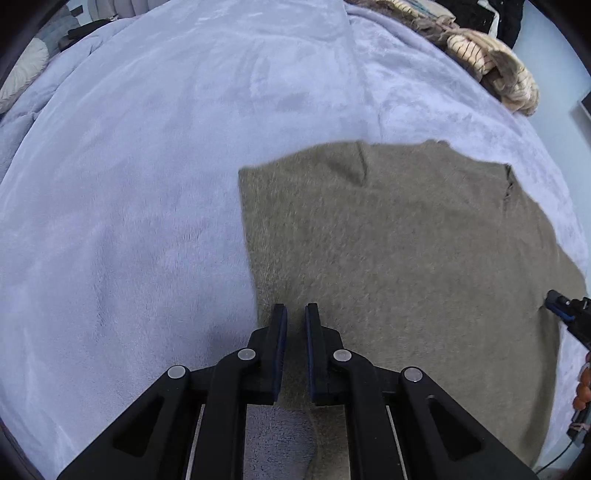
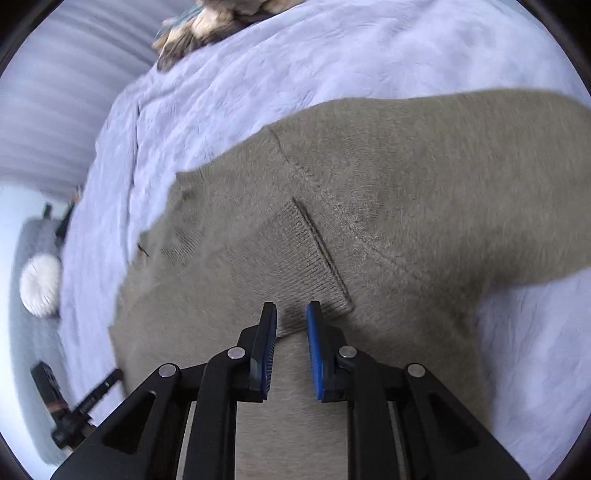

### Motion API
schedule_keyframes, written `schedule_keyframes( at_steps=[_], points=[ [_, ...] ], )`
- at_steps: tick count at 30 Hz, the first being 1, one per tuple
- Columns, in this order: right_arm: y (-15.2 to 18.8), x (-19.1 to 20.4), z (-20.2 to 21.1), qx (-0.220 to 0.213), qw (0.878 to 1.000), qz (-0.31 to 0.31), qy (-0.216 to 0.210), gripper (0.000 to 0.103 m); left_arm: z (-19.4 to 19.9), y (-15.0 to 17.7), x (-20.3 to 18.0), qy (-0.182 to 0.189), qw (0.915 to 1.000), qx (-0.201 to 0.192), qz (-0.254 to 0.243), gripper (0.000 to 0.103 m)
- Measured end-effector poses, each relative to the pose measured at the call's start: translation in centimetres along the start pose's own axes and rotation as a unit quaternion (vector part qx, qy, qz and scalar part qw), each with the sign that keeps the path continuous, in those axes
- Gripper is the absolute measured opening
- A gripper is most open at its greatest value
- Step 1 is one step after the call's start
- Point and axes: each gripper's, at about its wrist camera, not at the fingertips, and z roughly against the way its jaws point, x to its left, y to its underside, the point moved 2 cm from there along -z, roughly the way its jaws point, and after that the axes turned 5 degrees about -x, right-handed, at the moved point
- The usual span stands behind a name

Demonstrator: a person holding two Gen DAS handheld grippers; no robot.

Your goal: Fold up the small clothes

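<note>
An olive-brown knit sweater (image 1: 406, 240) lies spread on a lavender fleece blanket (image 1: 129, 184). My left gripper (image 1: 295, 308) points down at its near left edge, and its jaws are nearly together with sweater fabric running up between the pads. The right wrist view shows the sweater (image 2: 424, 177) with a ribbed cuff (image 2: 295, 258) folded across its body. My right gripper (image 2: 291, 306) is narrowly closed, with the cuff's end and the knit beneath it between the blue pads. The right gripper's tip (image 1: 565, 306) shows at the sweater's right edge, with a hand behind it.
A pile of cream striped clothes (image 1: 491, 62) lies at the blanket's far right edge, and it shows again as the clothes pile (image 2: 207, 26) at the top of the right wrist view. A round white cushion (image 2: 40, 286) sits beyond the blanket (image 2: 332, 55). A pale pillow (image 1: 22, 74) lies far left.
</note>
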Motion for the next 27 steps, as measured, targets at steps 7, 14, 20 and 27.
schedule_keyframes(
  at_steps=[7,14,20,27],
  points=[
    [-0.5,-0.3,-0.5,0.005,0.992,0.083,0.098,0.018,0.4,1.5,2.0,-0.038,0.9988,0.002,0.03,0.036],
    [0.5,-3.2,3.0,0.014,0.999,0.008,0.039,0.047,2.9,2.3,0.2,-0.05,0.9986,0.002,0.018,0.036],
    [2.8,-5.1,5.4,0.028,0.999,-0.028,0.003,0.055,4.7,3.5,-4.2,-0.022,0.9996,0.015,0.001,0.036],
    [4.0,-7.2,7.5,0.018,0.998,-0.051,-0.022,0.068,6.1,5.7,-10.2,-0.001,0.9989,0.021,-0.042,0.084]
  ],
)
